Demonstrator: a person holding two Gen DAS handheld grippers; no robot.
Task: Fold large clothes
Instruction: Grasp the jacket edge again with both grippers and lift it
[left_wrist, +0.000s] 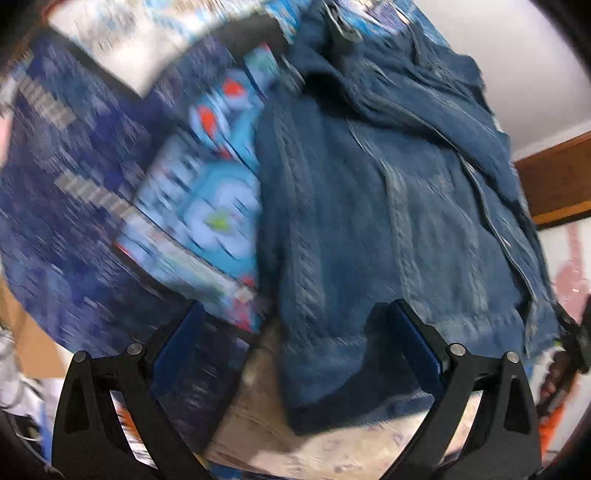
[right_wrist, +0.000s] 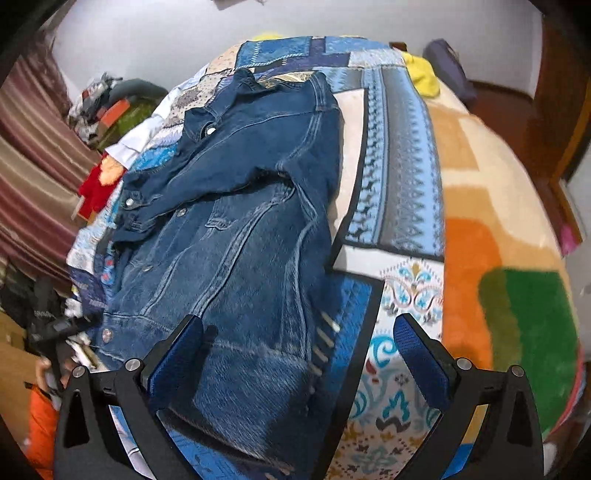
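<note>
Both jaws are standing wide apart, holding nothing. The right gripper (right_wrist: 297, 345) is hovering over the bottom hem of the denim jacket (right_wrist: 236, 221); the left gripper (left_wrist: 291, 336) is too. The jacket is lying on the patchwork bedspread (right_wrist: 399, 177), one sleeve already across its front, perhaps half folded. Most folds are still waiting.

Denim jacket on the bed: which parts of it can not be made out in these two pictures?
- Left wrist view: denim jacket smeared by motion blur; seams and buttons unreadable.
- Right wrist view: hem corner of the jacket passes behind the open right claw.
- Both views: the underside, against the patchwork blanket, is hidden.
</note>
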